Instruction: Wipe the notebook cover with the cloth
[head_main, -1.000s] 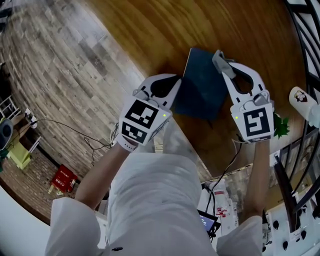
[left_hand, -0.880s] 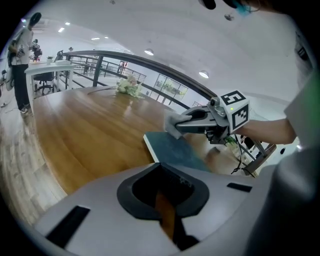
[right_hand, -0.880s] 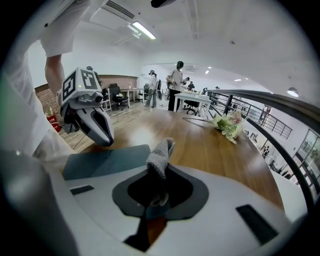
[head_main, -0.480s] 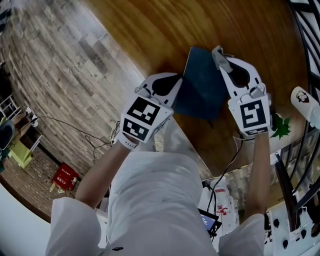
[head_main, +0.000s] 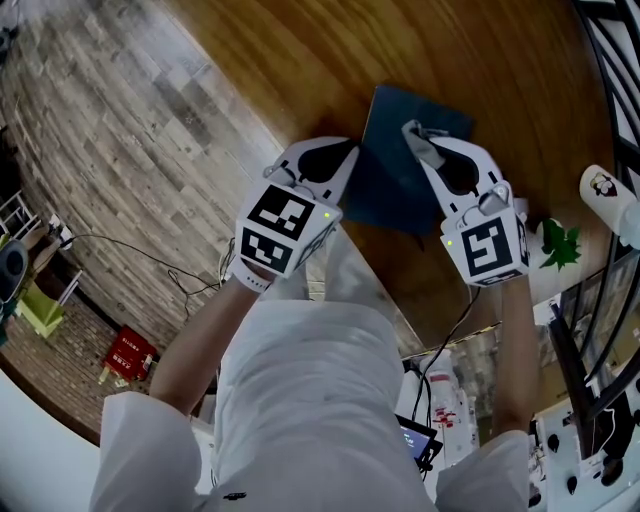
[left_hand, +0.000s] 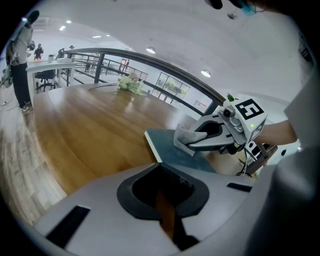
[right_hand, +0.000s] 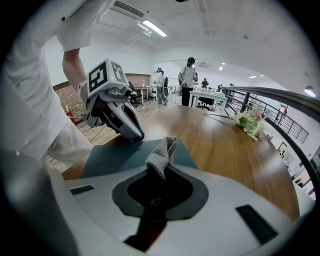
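Note:
A dark teal notebook (head_main: 395, 165) lies flat on the wooden table (head_main: 300, 60), near its front edge. My right gripper (head_main: 412, 135) is shut on a grey cloth (head_main: 418, 143) and holds it down over the middle of the cover. In the right gripper view the cloth (right_hand: 161, 152) sticks up from between the jaws, over the notebook (right_hand: 115, 155). My left gripper (head_main: 352, 162) is shut, with its tip resting on the notebook's left edge. The left gripper view shows the notebook (left_hand: 167, 147), the cloth (left_hand: 185, 141) and the right gripper (left_hand: 192, 146) on it.
A white bottle (head_main: 610, 200) and a green leafy sprig (head_main: 557, 243) are at the table's right. A bunch of flowers (right_hand: 250, 121) lies farther along the table by the railing (left_hand: 150, 57). The table edge runs diagonally left of the notebook, with plank floor (head_main: 110, 150) below.
My right gripper has slid the cloth leftward and nearer across the cover. The left gripper has stayed on the notebook's left edge.

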